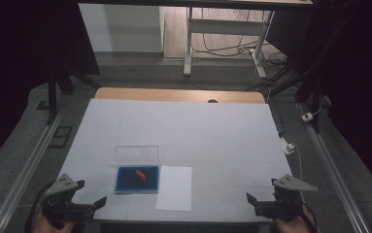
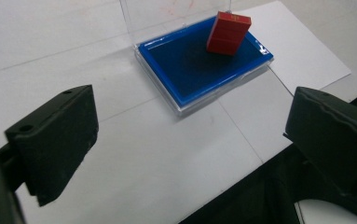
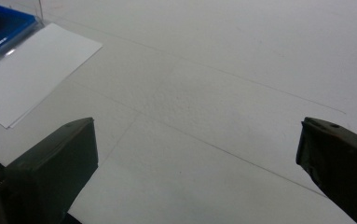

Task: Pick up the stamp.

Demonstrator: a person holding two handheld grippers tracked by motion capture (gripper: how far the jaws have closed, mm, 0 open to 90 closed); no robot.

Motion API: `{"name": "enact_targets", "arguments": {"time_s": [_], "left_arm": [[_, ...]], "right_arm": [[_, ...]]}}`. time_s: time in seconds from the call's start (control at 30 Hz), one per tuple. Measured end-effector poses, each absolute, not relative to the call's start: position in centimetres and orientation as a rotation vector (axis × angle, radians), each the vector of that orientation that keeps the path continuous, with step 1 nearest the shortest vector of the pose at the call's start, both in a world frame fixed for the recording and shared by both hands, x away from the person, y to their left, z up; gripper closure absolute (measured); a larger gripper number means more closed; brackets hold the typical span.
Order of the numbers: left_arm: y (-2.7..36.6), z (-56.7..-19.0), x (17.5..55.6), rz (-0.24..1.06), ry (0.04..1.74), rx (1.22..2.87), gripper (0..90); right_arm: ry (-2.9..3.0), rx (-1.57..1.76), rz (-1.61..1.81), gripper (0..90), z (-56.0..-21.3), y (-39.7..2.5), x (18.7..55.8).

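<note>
While both grippers are waiting at the near table edge, nothing is being held yet.
Left gripper point(image 1: 92, 206): sitting at the near left corner, jaws spread wide, empty; its own view is looking straight toward the case.
Right gripper point(image 1: 257, 205): sitting at the near right corner, jaws spread wide, empty, well apart from everything; its view is looking over bare white table cover point(image 3: 241, 70).
Red block point(image 2: 229, 33): lying tilted on the blue pad, toward the pad's far right corner, leaning against the lid or close to it, can't tell which.
Blue pad case point(image 1: 137, 179): lying open on the table, near centre-left; clear lid point(image 1: 137, 155) standing upright at its far side.
White sheet point(image 1: 175, 188): lying flat just beside the case on its right, touching or nearly touching its edge.
Progress: looking like the very start; case already open, block untouched inside, sheet blank as far as visible.
Left to do: probably the left gripper reaching in, closing on the block, lifting it out, maybe toward the sheet; judging only.
Risk: block is tilted, so it may be slipping on grasp.
</note>
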State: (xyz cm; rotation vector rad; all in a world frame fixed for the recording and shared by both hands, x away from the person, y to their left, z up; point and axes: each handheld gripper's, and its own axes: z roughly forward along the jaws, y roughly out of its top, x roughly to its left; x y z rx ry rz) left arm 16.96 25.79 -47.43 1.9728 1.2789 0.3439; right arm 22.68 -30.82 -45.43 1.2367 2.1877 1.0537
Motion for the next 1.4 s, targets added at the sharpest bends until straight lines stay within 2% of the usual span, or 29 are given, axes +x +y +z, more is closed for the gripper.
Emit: {"name": "enact_targets", "arguments": {"time_s": [0.2, 0.3, 0.4, 0.53, 1.0, 1.4], "left_arm": [[25.3, -47.4, 16.9, 0.367, 1.264, 2.017, 3.2], [25.3, -47.3, 16.8, 0.403, 1.283, 2.008, 3.9], [25.2, -47.3, 16.8, 0.405, 1.284, 2.014, 2.8], [24.9, -47.4, 16.9, 0.410, 1.275, 2.041, 1.6], [25.3, -47.5, 17.4, 0.286, 1.230, 2.047, 0.9], [24.2, -46.6, 17.6, 0.338, 1.192, 2.033, 0.1]], "right_arm": [[2.235, 1.227, 1.100, 5.1, -45.4, -31.0, 23.0], [2.229, 1.232, 1.117, 4.9, -45.4, -31.1, 22.9], [2.226, 1.239, 1.118, 0.0, -45.4, -31.2, 22.9], [2.238, 1.240, 1.114, 0.0, -45.5, -31.1, 23.0], [2.286, 1.229, 1.110, 0.0, -45.6, -31.0, 23.2], [2.311, 1.217, 1.105, 0.0, -45.7, -30.9, 23.3]]}}
